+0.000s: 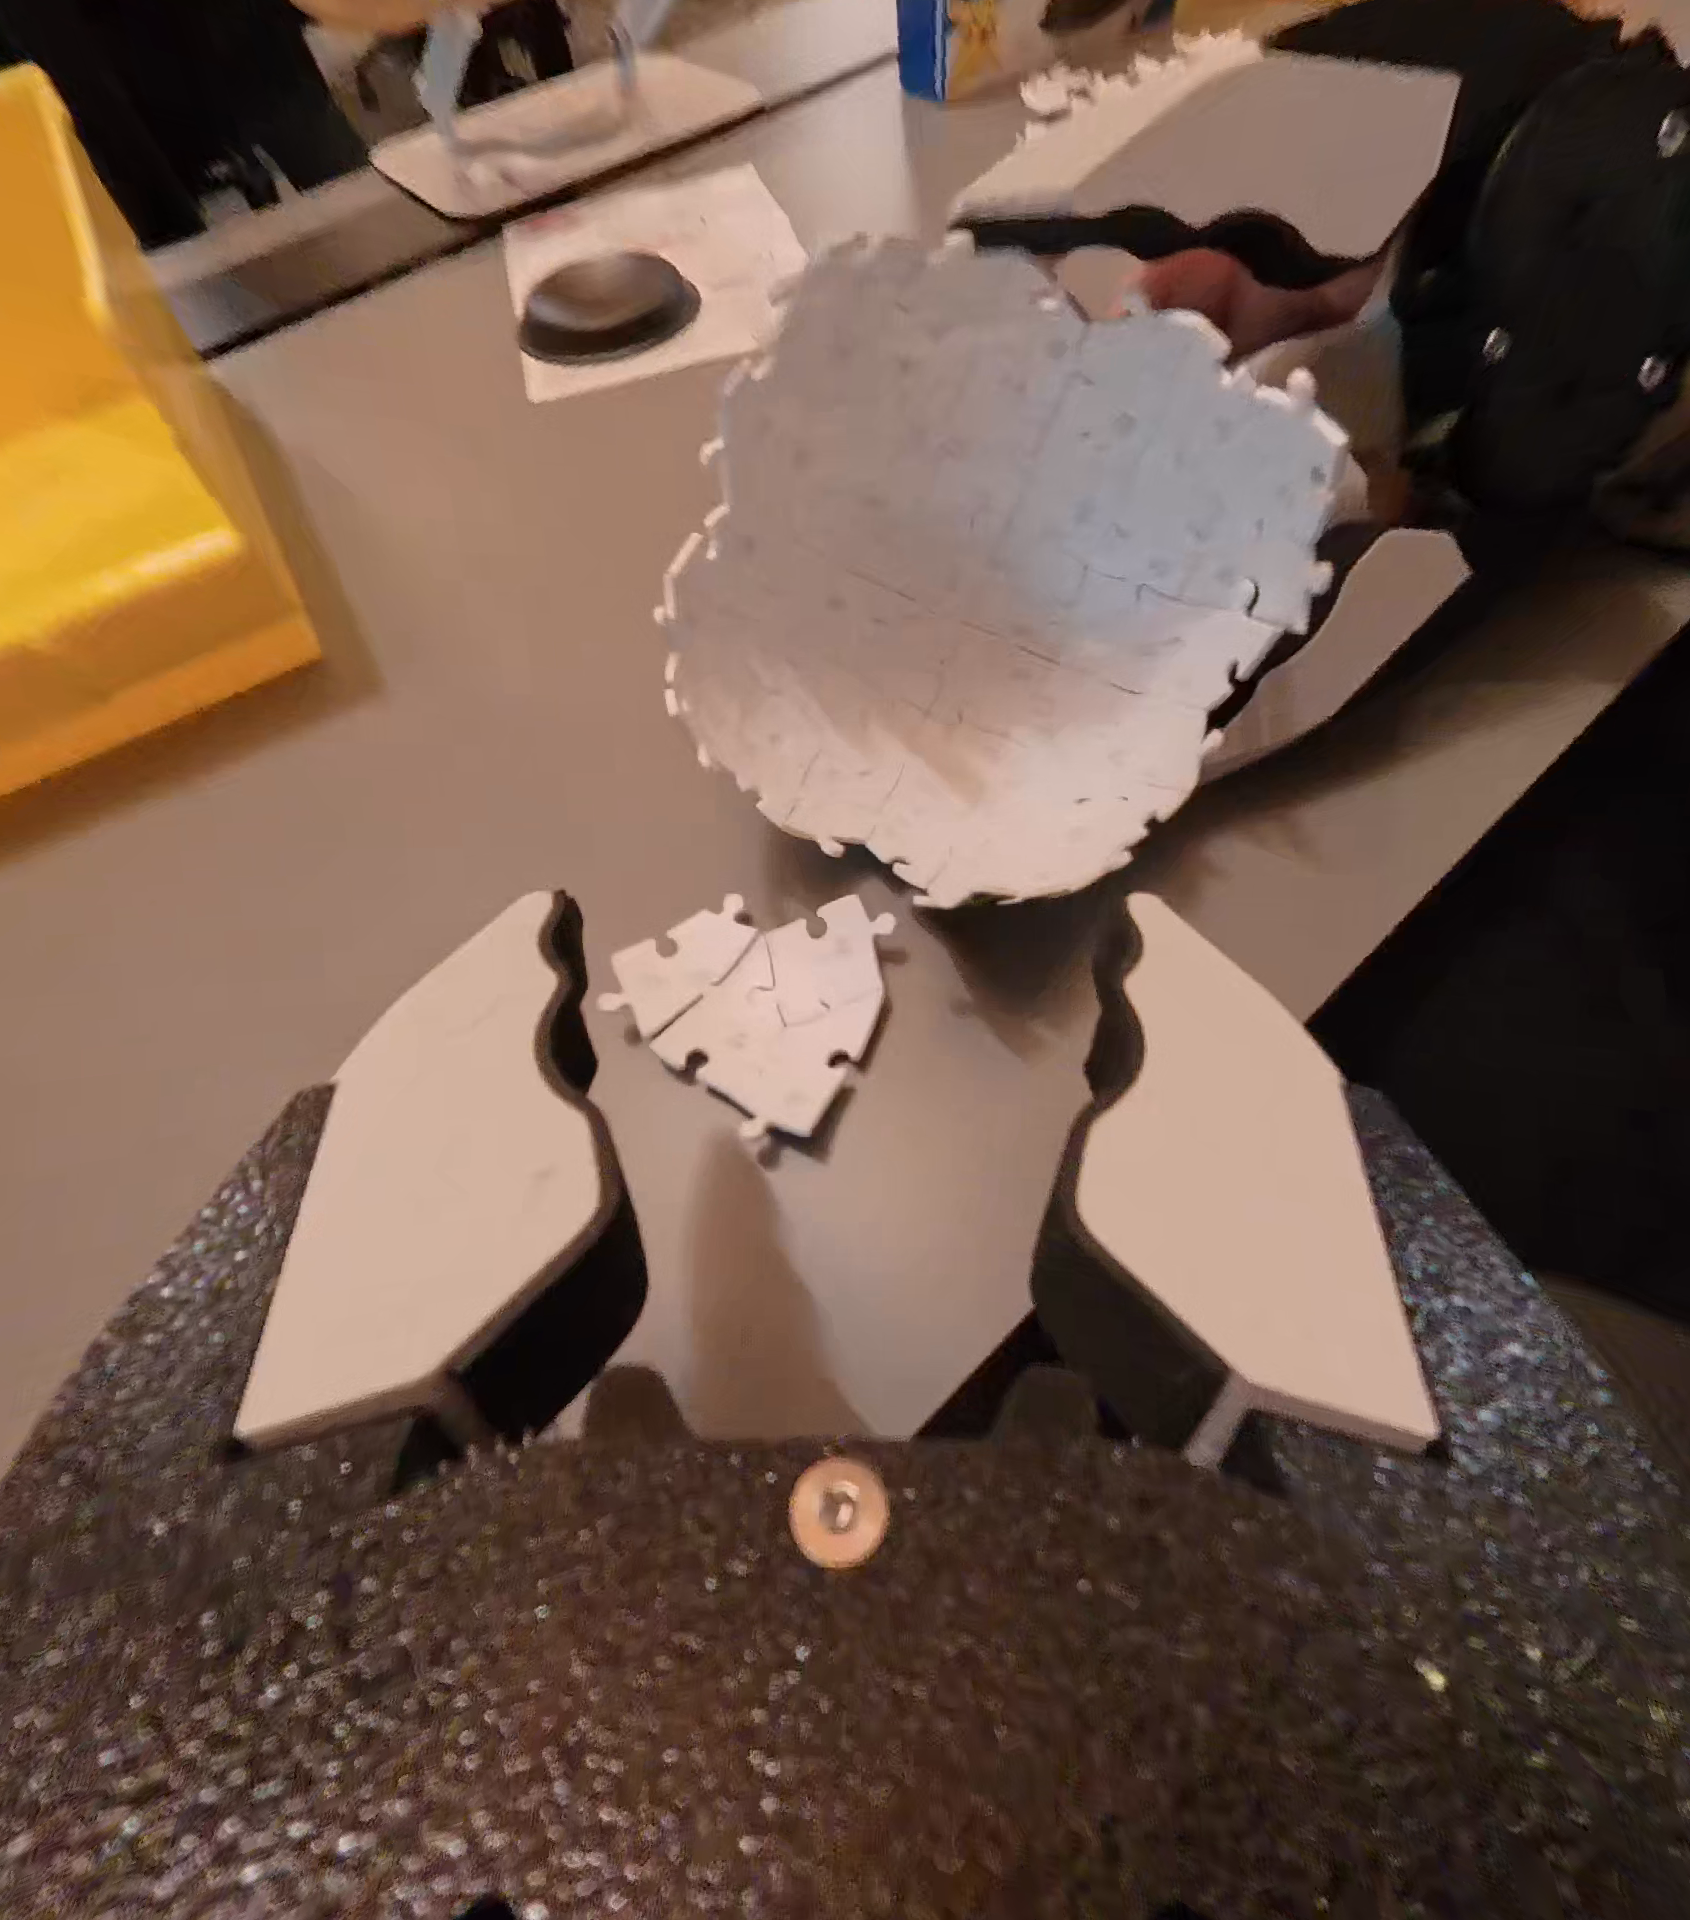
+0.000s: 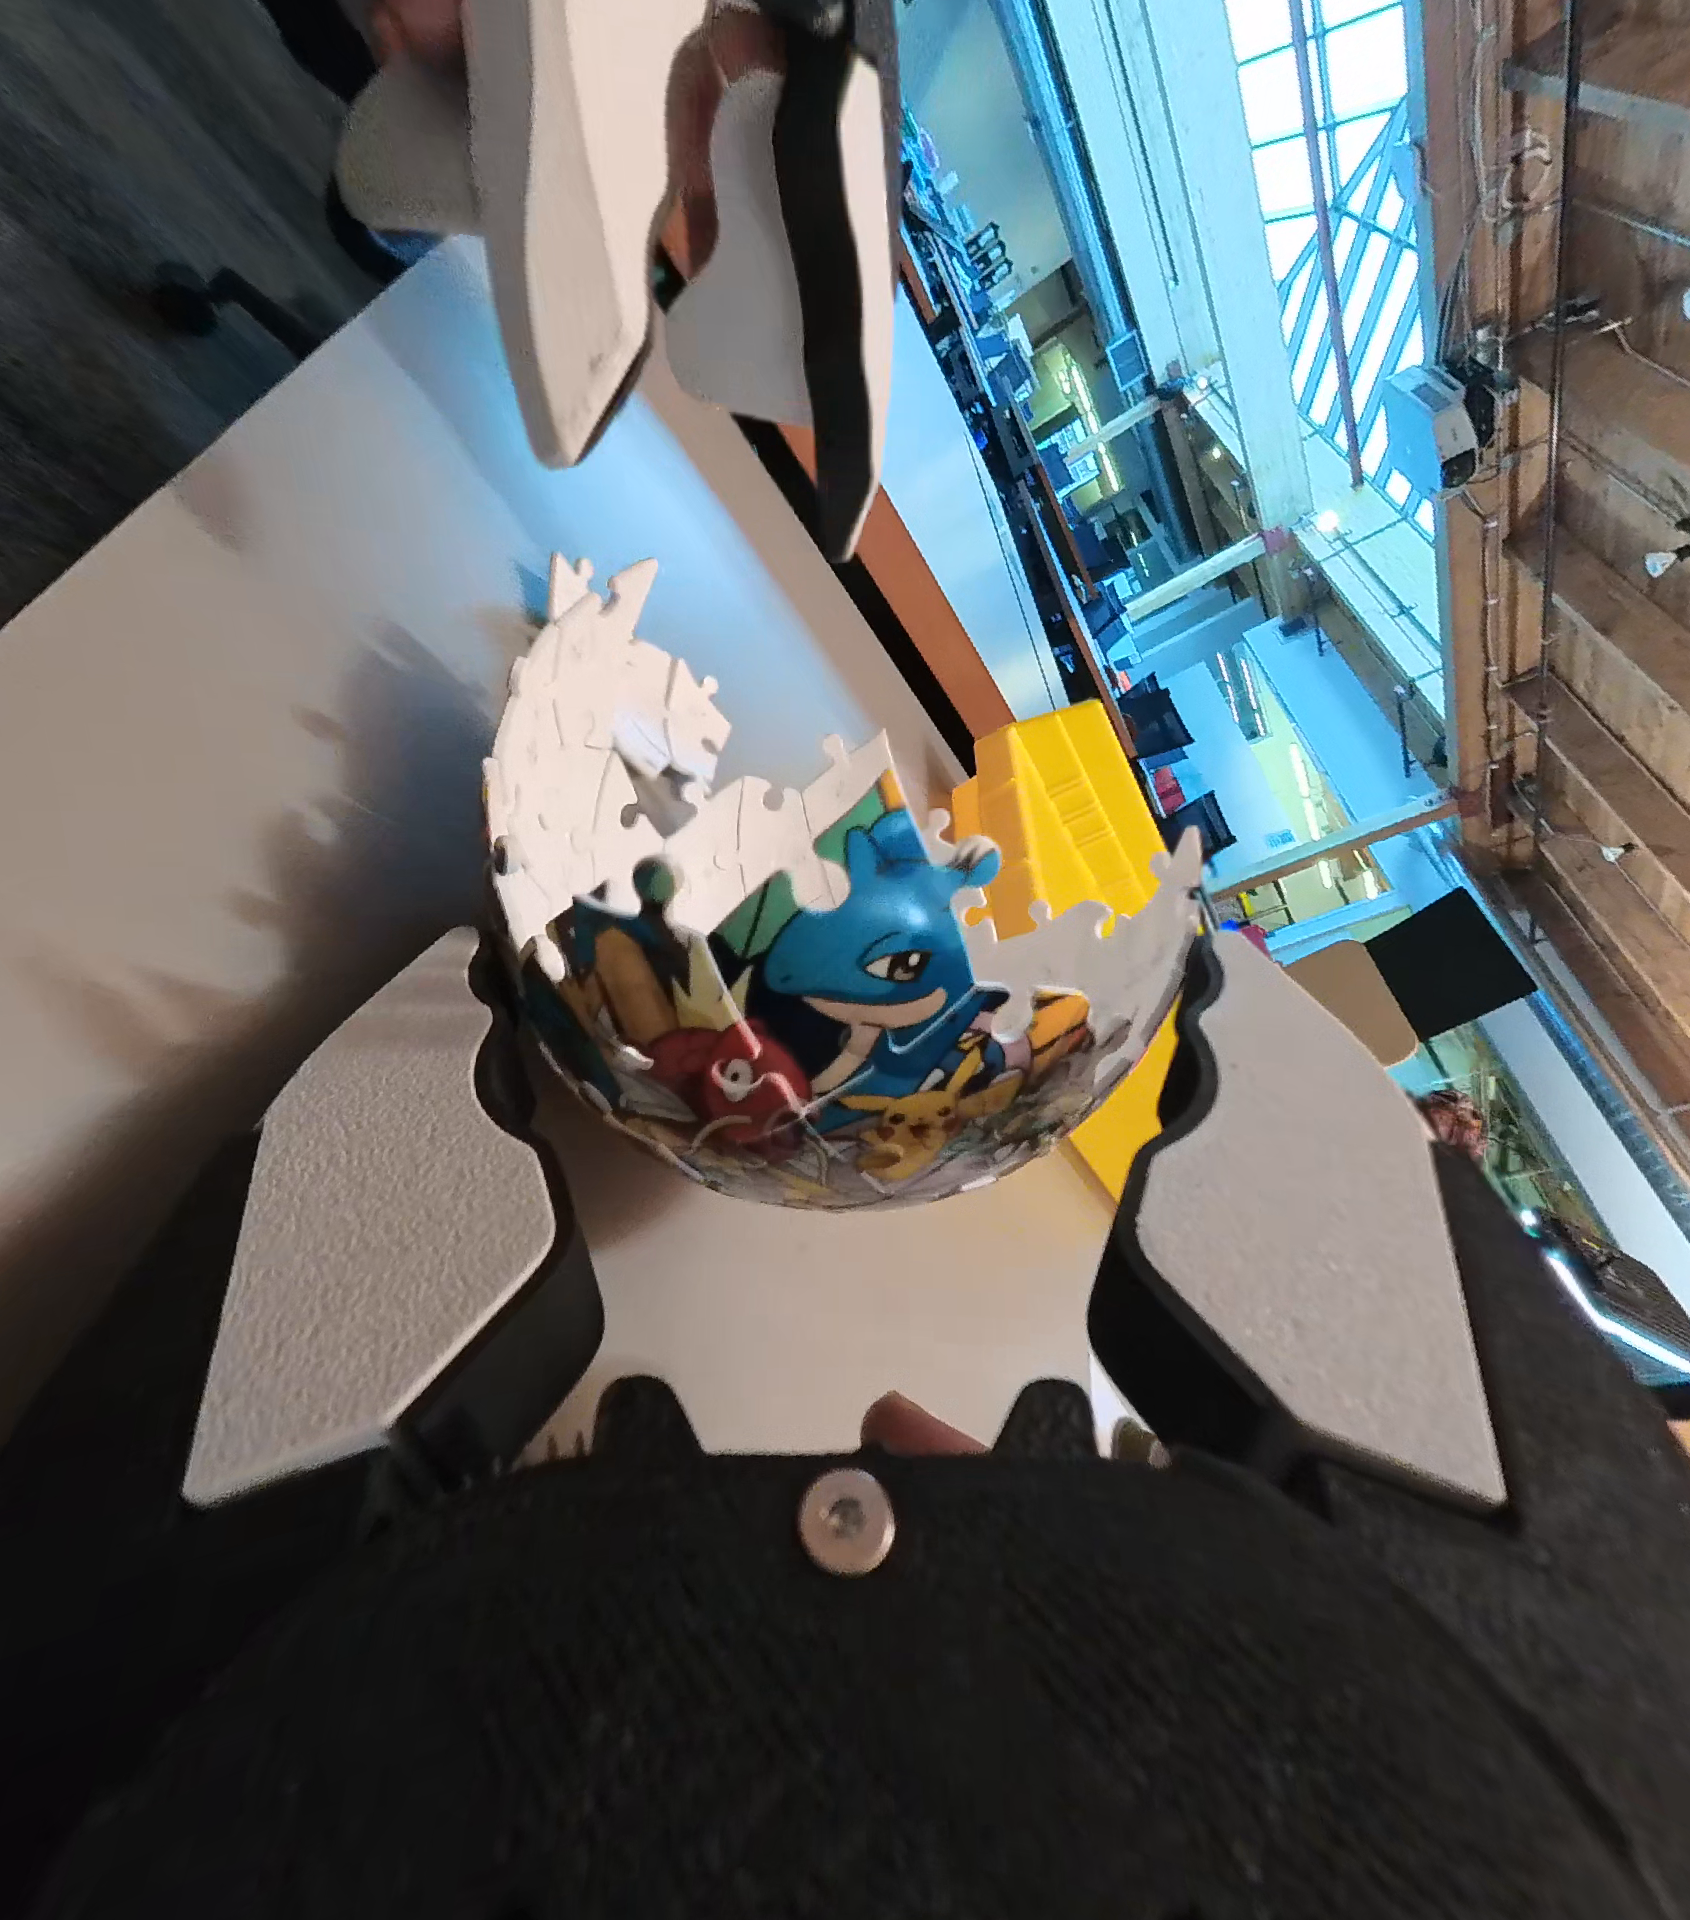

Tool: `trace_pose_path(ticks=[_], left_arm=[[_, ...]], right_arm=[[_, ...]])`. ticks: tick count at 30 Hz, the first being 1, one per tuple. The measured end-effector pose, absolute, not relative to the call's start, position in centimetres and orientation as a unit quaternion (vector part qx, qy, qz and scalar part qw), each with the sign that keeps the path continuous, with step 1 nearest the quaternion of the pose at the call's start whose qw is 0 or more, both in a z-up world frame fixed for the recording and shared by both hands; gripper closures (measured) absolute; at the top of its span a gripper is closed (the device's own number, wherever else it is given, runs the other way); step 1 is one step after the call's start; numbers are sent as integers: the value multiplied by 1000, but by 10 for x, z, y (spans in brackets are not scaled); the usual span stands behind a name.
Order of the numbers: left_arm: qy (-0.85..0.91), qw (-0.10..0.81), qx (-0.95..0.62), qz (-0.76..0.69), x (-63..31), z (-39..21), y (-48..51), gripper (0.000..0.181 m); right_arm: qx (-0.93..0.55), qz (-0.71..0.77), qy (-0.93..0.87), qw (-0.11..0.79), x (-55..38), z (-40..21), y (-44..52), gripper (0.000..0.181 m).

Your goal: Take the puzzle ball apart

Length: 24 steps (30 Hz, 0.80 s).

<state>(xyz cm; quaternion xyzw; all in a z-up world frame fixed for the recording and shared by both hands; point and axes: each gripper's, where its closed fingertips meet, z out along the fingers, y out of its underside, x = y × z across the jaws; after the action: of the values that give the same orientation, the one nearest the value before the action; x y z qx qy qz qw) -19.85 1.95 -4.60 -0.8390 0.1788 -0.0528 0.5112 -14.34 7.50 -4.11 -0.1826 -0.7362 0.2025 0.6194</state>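
Observation:
The puzzle ball (image 2: 872,997) is a broken-open shell with cartoon pictures outside and white inside. My right gripper (image 2: 846,966) is shut on it, one finger on each side, and holds it over the grey table. In the left wrist view the shell (image 1: 997,623) shows its white hollow, with the right gripper's fingers (image 1: 1236,156) around it. My left gripper (image 1: 836,935) is open and empty, low over the table just in front of the shell. A small cluster of joined white pieces (image 1: 768,1008) lies on the table between its fingertips. The left gripper also shows in the right wrist view (image 2: 706,488), above the shell.
A yellow bin (image 1: 41,468) stands at the left, and shows behind the ball in the right wrist view (image 2: 1059,810). A black round stand on a paper sheet (image 1: 607,301) lies behind. A blue box (image 1: 934,47) stands at the back. The table edge (image 1: 1443,883) runs at the right.

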Motion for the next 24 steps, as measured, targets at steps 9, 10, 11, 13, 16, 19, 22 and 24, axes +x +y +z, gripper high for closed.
trace_pose_path(ticks=[9, 10, 11, 13, 16, 19, 22, 24], left_arm=[[275, 411, -869, -23, -182, -85, 42, 80], [283, 408, -868, -27, -179, -87, 44, 79], [290, 406, -866, -35, -174, -89, 45, 80], [302, 402, -863, -42, -168, -90, 48, 80], [313, 398, -861, -48, -161, -92, 52, 79], [318, 392, -861, -59, -157, -94, 55, 80], [319, 388, -861, -79, -154, -96, 55, 81], [318, 385, -860, -105, -150, -97, 54, 81]], right_arm=[[-164, 203, -741, 619, -128, -41, 71, 61], [-167, 205, -741, 618, -127, -41, 72, 61], [-168, 208, -741, 616, -125, -41, 73, 61], [-169, 215, -741, 613, -123, -41, 74, 61], [-170, 224, -741, 610, -120, -41, 75, 61], [-172, 227, -741, 608, -119, -41, 76, 61], [-175, 236, -741, 603, -118, -41, 77, 61], [-182, 243, -741, 600, -118, -42, 78, 61]])
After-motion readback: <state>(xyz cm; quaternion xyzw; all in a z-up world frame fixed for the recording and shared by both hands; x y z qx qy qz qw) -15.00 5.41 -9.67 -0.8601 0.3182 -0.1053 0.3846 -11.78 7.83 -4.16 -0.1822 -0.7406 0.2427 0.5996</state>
